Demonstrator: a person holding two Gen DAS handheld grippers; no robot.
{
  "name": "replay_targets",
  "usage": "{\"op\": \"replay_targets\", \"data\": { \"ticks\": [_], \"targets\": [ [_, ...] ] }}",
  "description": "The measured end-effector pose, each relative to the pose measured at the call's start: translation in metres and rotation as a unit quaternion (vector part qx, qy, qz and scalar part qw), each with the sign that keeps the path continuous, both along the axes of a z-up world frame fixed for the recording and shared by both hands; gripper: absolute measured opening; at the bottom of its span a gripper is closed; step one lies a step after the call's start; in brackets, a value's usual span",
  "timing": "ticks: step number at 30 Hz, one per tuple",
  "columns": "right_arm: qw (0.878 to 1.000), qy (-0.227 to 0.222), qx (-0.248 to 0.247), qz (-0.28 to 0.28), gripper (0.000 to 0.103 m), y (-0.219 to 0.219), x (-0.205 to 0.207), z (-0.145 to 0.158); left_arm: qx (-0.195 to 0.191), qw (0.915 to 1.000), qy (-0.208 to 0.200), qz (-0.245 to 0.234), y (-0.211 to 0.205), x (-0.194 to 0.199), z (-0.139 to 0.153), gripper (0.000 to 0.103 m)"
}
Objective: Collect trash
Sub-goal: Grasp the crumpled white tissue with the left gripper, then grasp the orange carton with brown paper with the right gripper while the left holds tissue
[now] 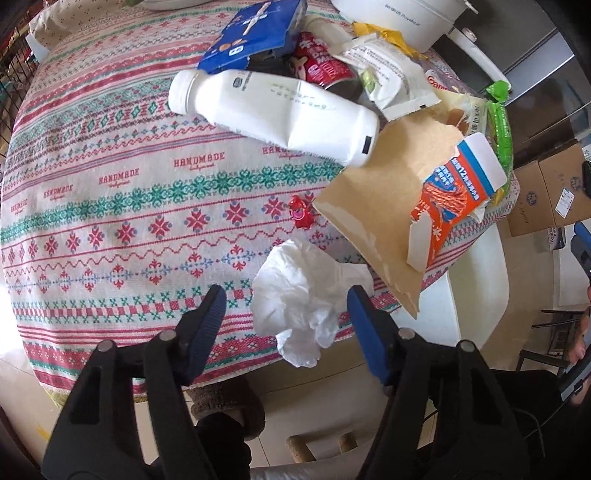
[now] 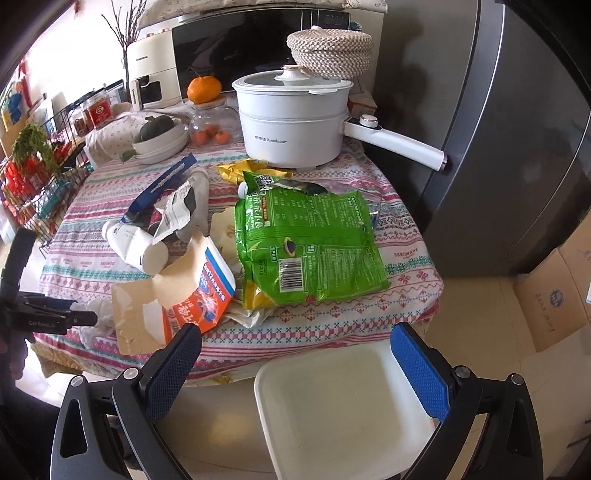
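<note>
Trash lies on a patterned tablecloth [image 1: 110, 177]. My left gripper [image 1: 288, 295] is open, its fingers on either side of a crumpled white tissue [image 1: 303, 295] at the table's near edge. Beyond lie a white plastic bottle [image 1: 273, 110], a torn brown and orange carton [image 1: 417, 206], a small red wrapper [image 1: 301, 214] and a blue packet [image 1: 255, 33]. My right gripper [image 2: 295, 347] is open and empty, off the table's edge above a white bin [image 2: 340, 410]. A green snack bag [image 2: 310, 243] lies in front of it, with the carton [image 2: 192, 291] and bottle [image 2: 133, 243] to its left.
A white electric pot [image 2: 295, 122] with a long handle stands at the table's back. Bowls, a glass jar and an orange sit behind the trash. A grey fridge [image 2: 517, 129] stands at the right, cardboard boxes [image 2: 554, 295] on the floor beside it. A wire rack [image 2: 33, 177] stands left.
</note>
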State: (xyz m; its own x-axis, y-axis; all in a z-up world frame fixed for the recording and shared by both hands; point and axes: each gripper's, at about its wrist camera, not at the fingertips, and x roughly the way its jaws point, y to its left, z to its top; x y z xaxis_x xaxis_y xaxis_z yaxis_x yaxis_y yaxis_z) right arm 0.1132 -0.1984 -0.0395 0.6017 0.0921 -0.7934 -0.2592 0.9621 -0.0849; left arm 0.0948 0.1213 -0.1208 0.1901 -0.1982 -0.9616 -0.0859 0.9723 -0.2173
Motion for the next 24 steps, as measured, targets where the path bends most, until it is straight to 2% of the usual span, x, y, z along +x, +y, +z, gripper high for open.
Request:
{"op": "replay_targets", "data": {
  "ticks": [2,4,5,7,11,16,18,21,24],
  "targets": [
    [1.0,0.003,0.003,-0.009,0.103,-0.007,0.011,-0.001,0.001,0.9999,0.011,0.0,0.0,0.003,-0.01,0.06],
    [0.999,0.013,0.018,-0.029,0.103,-0.019,0.025,-0.003,-0.003,0.9998,0.018,-0.002,-0.001,0.006,-0.019,0.048],
    [0.998,0.021,0.034,-0.042,0.103,-0.027,0.033,-0.004,-0.012,0.9998,0.018,-0.001,-0.001,0.007,-0.021,0.047],
    [0.994,0.043,0.072,-0.07,0.103,-0.042,0.044,-0.008,-0.019,0.9998,0.01,-0.003,-0.003,0.007,-0.019,0.036],
    [0.979,0.084,0.155,-0.099,0.102,-0.058,0.053,-0.017,0.01,0.9997,-0.016,-0.015,-0.005,0.009,-0.003,0.029],
    [0.976,0.117,0.175,-0.057,0.095,-0.025,0.051,-0.032,0.026,0.9983,-0.053,-0.004,0.006,0.001,0.019,0.027],
    [0.976,0.123,0.175,-0.03,0.082,-0.008,0.05,-0.035,0.031,0.9974,-0.066,0.0,0.012,-0.005,0.026,0.027],
    [0.977,0.107,0.183,0.013,0.069,0.014,0.052,-0.03,0.023,0.9966,-0.079,0.007,0.029,-0.015,0.033,0.027],
    [0.979,0.088,0.18,0.043,0.062,0.031,0.06,-0.027,0.02,0.9954,-0.093,0.01,0.032,-0.023,0.038,0.027]
  ]
}}
